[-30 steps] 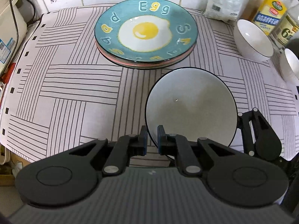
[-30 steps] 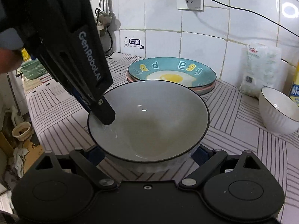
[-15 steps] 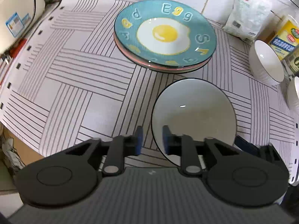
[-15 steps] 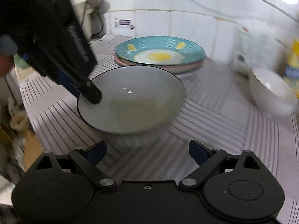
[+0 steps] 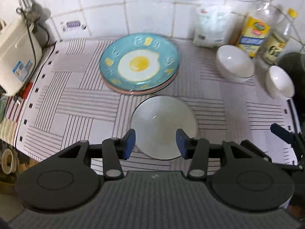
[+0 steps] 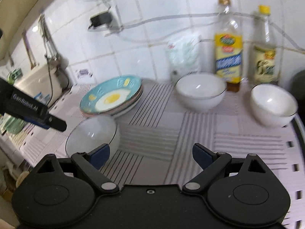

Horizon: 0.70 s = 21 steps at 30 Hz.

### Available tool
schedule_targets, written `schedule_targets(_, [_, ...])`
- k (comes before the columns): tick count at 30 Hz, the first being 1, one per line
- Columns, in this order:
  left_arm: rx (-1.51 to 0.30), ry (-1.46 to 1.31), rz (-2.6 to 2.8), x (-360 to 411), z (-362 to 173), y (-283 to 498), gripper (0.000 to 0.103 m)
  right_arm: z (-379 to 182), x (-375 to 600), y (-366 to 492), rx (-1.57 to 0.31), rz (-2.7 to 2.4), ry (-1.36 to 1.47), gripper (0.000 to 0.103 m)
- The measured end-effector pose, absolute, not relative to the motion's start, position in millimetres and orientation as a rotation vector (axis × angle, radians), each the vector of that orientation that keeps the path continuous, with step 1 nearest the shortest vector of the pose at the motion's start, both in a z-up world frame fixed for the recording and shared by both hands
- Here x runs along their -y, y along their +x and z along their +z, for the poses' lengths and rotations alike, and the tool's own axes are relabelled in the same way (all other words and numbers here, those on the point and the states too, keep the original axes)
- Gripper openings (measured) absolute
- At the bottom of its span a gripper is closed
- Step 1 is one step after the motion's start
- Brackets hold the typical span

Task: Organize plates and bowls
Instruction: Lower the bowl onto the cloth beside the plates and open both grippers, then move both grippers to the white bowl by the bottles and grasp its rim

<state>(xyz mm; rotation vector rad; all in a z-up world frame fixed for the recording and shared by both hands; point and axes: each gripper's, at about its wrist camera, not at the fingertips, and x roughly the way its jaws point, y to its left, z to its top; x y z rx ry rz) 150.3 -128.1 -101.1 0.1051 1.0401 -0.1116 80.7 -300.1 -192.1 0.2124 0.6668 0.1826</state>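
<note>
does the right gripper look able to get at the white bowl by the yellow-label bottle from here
Probably yes. The right gripper is open and empty, and only bare striped cloth lies between it and that white bowl. The bottle stands behind the bowl, out of the way.

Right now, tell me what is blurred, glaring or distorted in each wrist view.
Left wrist view: fisheye bends the tile lines; the bottles and egg plate are motion-smeared, and a small glare spot sits in the near bowl. Right wrist view: heavier smear on the wall plug and bag; highlights glint in both white bowls.
</note>
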Motion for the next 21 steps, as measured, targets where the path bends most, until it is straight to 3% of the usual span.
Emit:
schedule_targets(13, [-0.98, 0.191, -0.242, 187.8, -63.6, 159.3, 0.064, -133.2, 342.7, 78.8, -0.571, 0.151, 0.257, 0.095])
schedule_targets(21, [-0.966, 0.186, -0.283, 204.2, -67.8, 213.1, 0.064, -140.1, 355.6, 111.2, -0.587, 0.108, 0.291, 0.088])
